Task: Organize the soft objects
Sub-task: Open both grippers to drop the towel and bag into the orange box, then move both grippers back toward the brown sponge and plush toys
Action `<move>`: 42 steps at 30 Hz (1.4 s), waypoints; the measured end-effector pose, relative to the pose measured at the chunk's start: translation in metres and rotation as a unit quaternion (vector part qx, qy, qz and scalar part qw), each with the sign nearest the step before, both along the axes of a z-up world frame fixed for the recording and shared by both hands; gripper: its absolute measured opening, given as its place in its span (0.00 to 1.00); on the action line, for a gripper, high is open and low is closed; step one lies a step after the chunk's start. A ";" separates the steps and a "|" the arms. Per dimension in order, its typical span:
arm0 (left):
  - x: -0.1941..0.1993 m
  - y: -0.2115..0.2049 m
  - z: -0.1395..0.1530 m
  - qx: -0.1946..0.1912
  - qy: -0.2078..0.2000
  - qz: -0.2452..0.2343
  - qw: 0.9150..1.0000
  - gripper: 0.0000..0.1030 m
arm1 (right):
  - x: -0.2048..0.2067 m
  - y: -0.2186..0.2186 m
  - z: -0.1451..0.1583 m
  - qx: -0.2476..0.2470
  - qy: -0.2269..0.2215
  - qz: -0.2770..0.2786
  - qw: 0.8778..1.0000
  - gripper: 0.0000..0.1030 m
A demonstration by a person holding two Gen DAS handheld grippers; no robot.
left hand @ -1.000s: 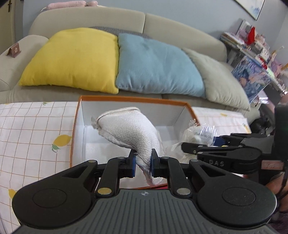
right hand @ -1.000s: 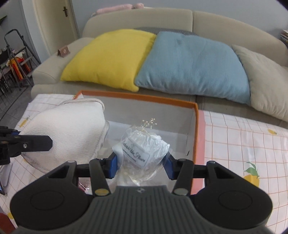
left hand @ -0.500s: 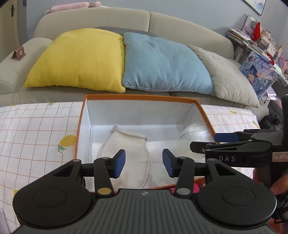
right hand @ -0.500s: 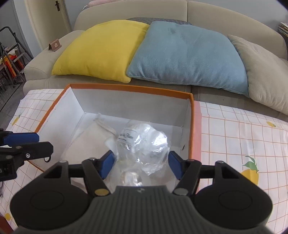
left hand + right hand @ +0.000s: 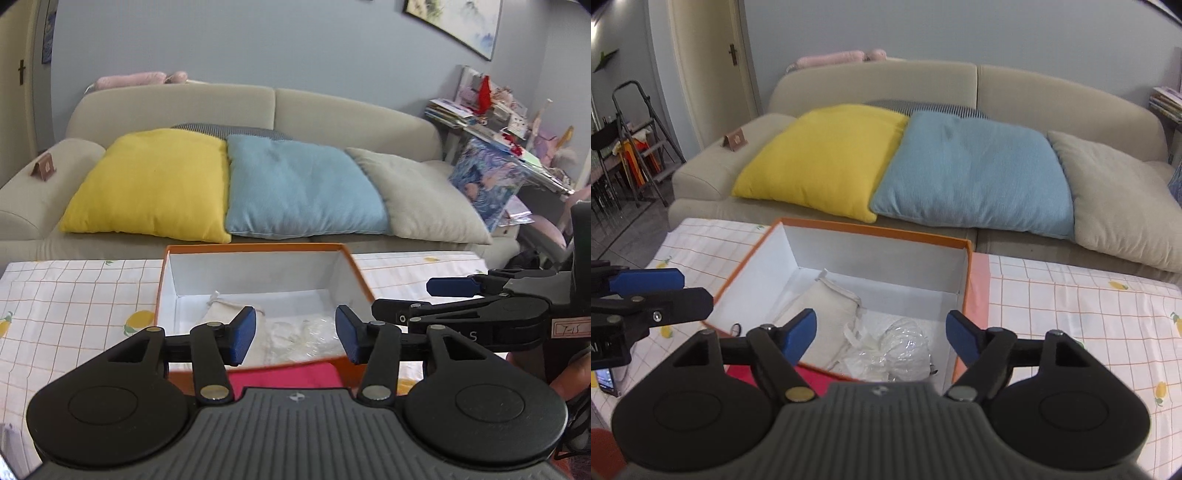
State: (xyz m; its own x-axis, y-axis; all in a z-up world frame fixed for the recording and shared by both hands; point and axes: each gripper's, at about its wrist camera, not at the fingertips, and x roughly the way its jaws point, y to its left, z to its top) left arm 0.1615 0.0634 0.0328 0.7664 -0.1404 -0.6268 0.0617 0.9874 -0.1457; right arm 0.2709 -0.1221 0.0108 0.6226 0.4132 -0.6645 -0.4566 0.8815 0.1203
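the fingers of the left gripper [image 5: 294, 334] are being held apart with nothing between them, and the fingers of the right gripper [image 5: 881, 334] are likewise being held wide apart and empty. both are being kept above the near edge of the orange box [image 5: 871, 225], which is resting on the checked desk [image 5: 1089, 306]. the white cloth mitt [image 5: 822, 314] and the clear plastic bundle [image 5: 897, 349] are lying on the box floor, touching or nearly touching.

a pink soft item [image 5: 291, 374] is lying just outside the box's near wall, probably still to be put away. if it is being reached for from this pose, the box wall is likely being nudged by a finger and the light box shifted on the cloth. with the two grippers being held so close, the same item could be gone for by both and a collision caused. the crinkly plastic could also be snagged and dragged out.

in the right wrist view, the mitt's full shape, a small dark ring [image 5: 736, 328] by the box's left wall and a phone [image 5: 605, 380] at the desk edge are being shown; in the left wrist view these are being hidden, while the pink item is being shown more fully.
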 end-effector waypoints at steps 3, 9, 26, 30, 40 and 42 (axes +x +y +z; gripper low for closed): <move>-0.019 -0.009 0.006 -0.008 0.010 -0.003 1.000 0.57 | -0.026 -0.014 0.008 0.011 -0.002 -0.007 1.000 0.77; -0.053 -0.022 0.005 -0.027 0.011 -0.011 1.000 0.57 | -0.076 -0.039 0.010 0.021 -0.006 -0.014 1.000 0.77; -0.112 -0.027 -0.064 -0.080 0.122 -0.028 0.989 0.57 | -0.167 -0.097 -0.061 -0.005 0.092 -0.087 0.992 0.81; -0.123 -0.031 -0.082 -0.081 0.154 -0.032 0.984 0.57 | -0.180 -0.098 -0.080 -0.027 0.116 -0.090 0.989 0.81; -0.117 -0.032 -0.107 -0.111 0.197 -0.005 0.974 0.67 | -0.184 -0.084 -0.096 -0.052 0.125 -0.065 0.989 0.72; -0.111 -0.032 -0.114 -0.120 0.207 0.005 0.971 0.70 | -0.182 -0.080 -0.101 -0.053 0.132 -0.057 0.988 0.65</move>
State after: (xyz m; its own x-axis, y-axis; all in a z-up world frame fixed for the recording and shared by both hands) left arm 0.0500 0.0313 -0.0814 0.4580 -0.3137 -0.8318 -0.0609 0.9224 -0.3814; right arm 0.0889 -0.2023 -0.0897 0.4598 0.2709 -0.8457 -0.3193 0.9391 0.1272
